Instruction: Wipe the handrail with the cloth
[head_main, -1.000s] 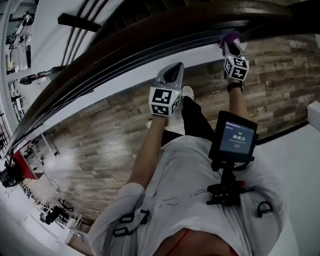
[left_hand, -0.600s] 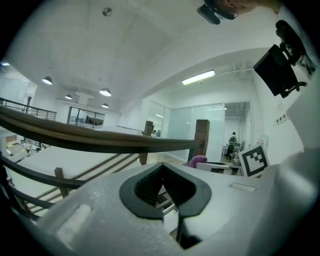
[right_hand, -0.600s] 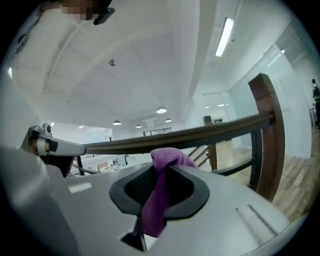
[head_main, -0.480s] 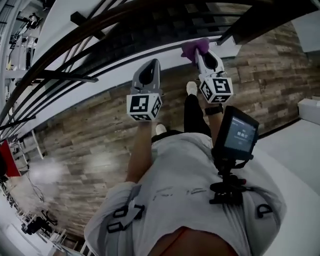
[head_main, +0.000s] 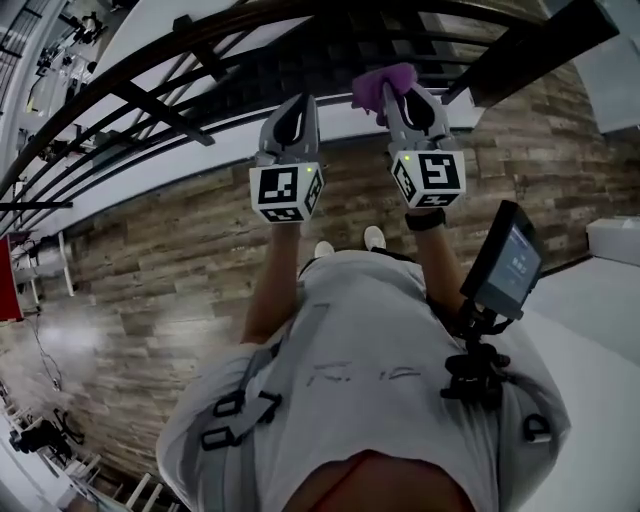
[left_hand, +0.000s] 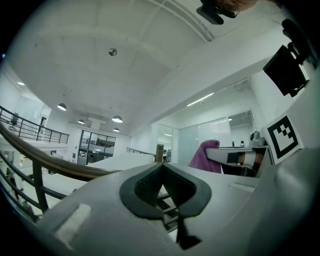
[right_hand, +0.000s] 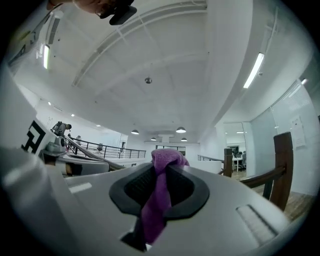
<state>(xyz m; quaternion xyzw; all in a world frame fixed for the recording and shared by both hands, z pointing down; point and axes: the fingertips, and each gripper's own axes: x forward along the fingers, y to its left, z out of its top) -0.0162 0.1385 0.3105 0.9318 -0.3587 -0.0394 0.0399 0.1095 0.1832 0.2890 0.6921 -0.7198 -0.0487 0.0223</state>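
The dark wooden handrail (left_hand: 75, 171) curved lengthwise from lower left to upper right in the head view, beyond both tongs. The left tongs (head_main: 292, 108) were pressed together, empty. The right tongs (head_main: 402, 98) were clamped on the purple cloth (right_hand: 160, 200), which lay lengthwise between them and bunched past their tips toward the rail.

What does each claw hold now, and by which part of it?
The right claw pinches the soft purple cloth at a bunched fold, a tuft past its tips. The left claw is shut, empty.

Fuzzy purple cloth (right_hand: 159, 195), glossy wooden handrail (head_main: 130, 60)
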